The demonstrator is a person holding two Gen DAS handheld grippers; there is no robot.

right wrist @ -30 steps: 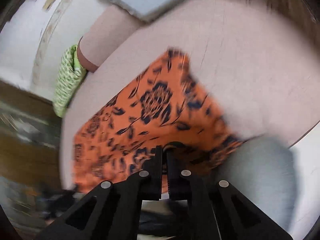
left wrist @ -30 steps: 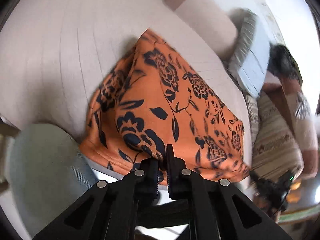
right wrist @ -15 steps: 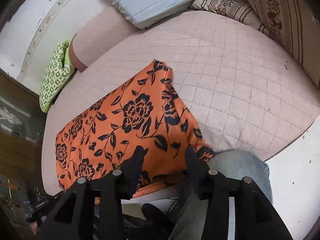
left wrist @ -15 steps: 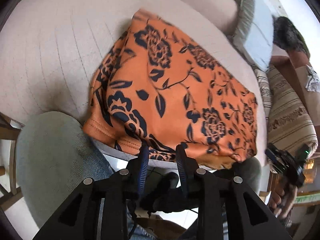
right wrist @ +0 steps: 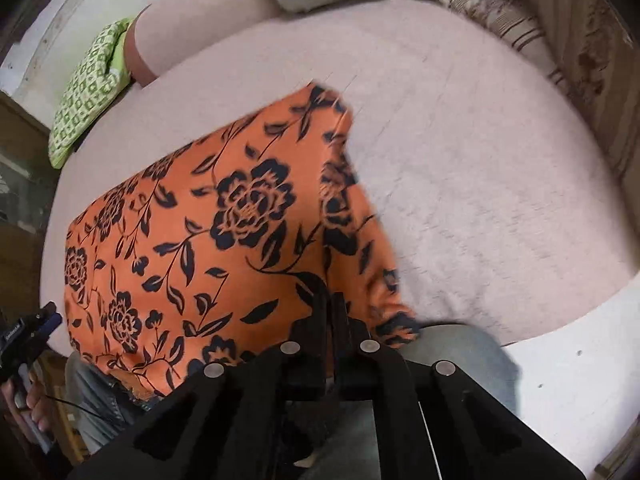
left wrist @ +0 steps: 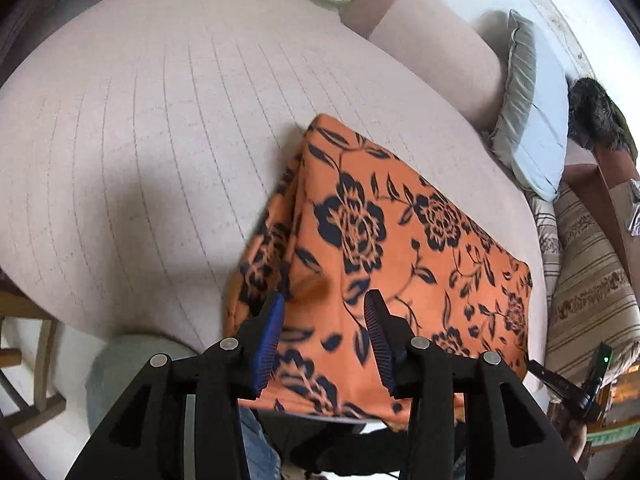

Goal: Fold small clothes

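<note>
Black gripper [left wrist: 324,312], blue-ribbed pads [left wrist: 269,336], silver screws.

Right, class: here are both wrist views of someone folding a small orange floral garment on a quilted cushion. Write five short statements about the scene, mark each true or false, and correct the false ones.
1. The orange floral garment lies on the quilted pink cushion. True.
2. The left gripper is clamped shut. False: its jaws stand apart over the cloth, having just been opening.
3. The right gripper has its jaws together. True.
4. The green patterned cushion lies on top of the garment. False: it sits apart, at the seat's far edge.
5. The garment is plain orange. False: it has dark flowers.
</note>
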